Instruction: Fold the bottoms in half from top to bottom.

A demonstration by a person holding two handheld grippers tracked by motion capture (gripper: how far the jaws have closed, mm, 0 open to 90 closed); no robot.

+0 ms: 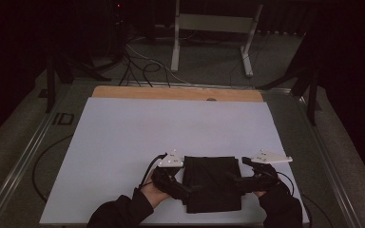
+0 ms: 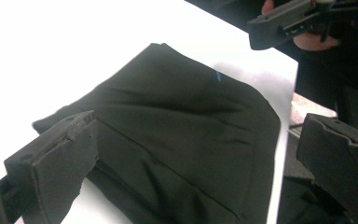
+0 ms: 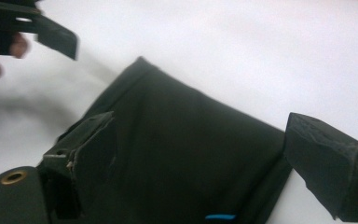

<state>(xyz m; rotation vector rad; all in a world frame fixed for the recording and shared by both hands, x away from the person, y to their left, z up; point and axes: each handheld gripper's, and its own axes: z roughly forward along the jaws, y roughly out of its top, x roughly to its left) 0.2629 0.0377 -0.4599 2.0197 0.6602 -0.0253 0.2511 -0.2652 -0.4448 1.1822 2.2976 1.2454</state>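
Observation:
A folded black cloth [image 1: 212, 183] lies flat on the white sheet [image 1: 171, 128] near the table's front edge. It carries a small blue tag [image 2: 219, 76]. My left gripper [image 1: 183, 189] sits at the cloth's left edge. In the left gripper view its jaws stand wide apart over the cloth [image 2: 177, 135], pressing on nothing. My right gripper [image 1: 240, 183] is at the cloth's right edge. It is open too, its jaws straddling the cloth [image 3: 177, 154] without pinching it. Each gripper view catches the other gripper farther off: the right gripper [image 2: 284, 23] and the left gripper [image 3: 42, 28].
The white sheet covers most of the table, with a wooden strip [image 1: 176, 93] bare along the far edge. Cables [image 1: 138, 66] trail on the floor behind, beside a white metal stand [image 1: 209, 23]. A metal rail [image 1: 24, 156] runs along the left side.

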